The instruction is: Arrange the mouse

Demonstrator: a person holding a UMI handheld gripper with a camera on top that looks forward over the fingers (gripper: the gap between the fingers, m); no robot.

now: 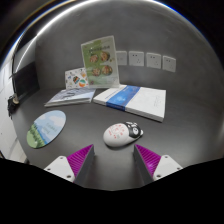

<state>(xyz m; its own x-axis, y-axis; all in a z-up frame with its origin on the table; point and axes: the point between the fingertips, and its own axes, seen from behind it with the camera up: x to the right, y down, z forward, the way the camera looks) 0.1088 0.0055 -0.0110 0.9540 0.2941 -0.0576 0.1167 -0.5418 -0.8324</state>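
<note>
A white mouse [120, 133] with a pink pattern and a dark front end lies on the dark grey table [180, 135], just ahead of my fingers and a little between their tips. My gripper [113, 158] is open, with the two magenta pads [78, 158] apart and nothing between them. The mouse rests on the table on its own, with a gap to each finger. A round mouse mat [46, 128] with a blue and green picture lies to the left of the mouse.
A white and blue box [130, 98] lies flat beyond the mouse. A book [70, 97] lies left of it. An upright green card [98, 61] stands behind them, with small papers [150, 60] along the back. A dark object [22, 80] stands at the far left.
</note>
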